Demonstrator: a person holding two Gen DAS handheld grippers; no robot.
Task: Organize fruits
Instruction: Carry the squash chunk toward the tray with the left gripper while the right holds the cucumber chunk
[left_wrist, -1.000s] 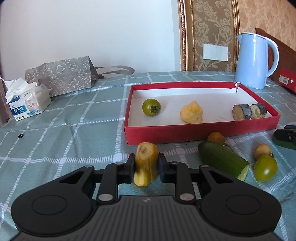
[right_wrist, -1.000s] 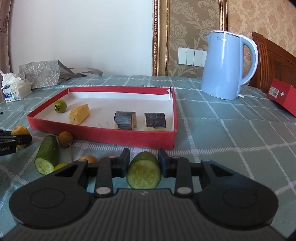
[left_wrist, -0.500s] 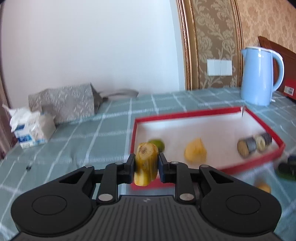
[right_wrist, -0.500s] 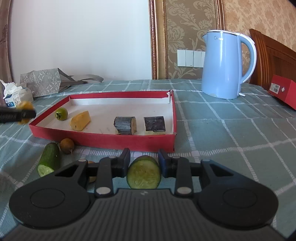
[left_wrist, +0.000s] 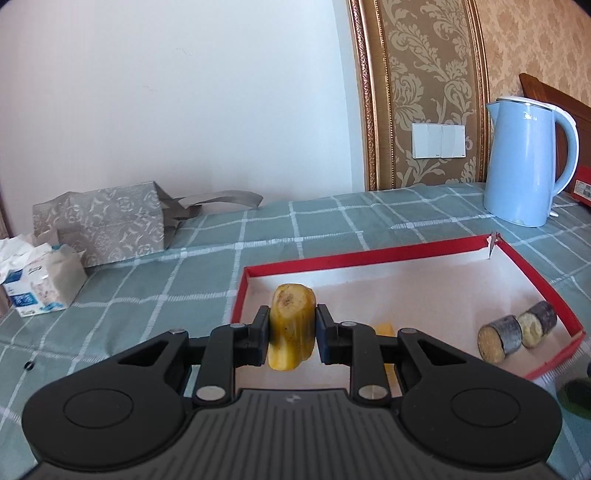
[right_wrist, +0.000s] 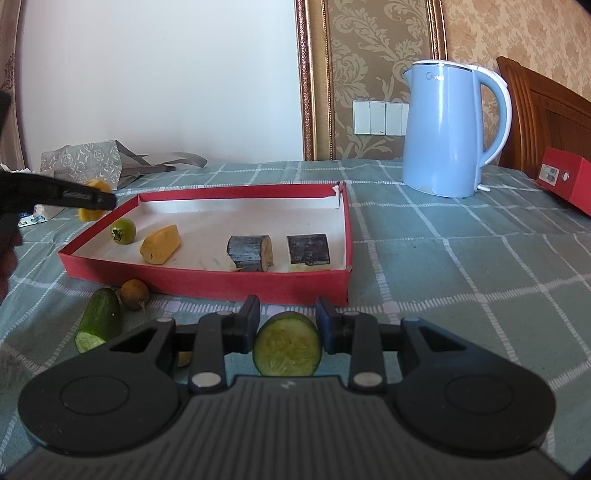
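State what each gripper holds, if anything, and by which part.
The left gripper clamps a banana piece across its peeled sides. The right gripper holds a cucumber piece by its skin, cut face toward the camera.

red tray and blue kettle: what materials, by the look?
Red tray: likely cardboard, matte red outside, white inside; the far corner is torn with a paper flap. Blue kettle: smooth, semi-gloss pale blue shell with soft highlights, probably plastic, possibly painted metal.
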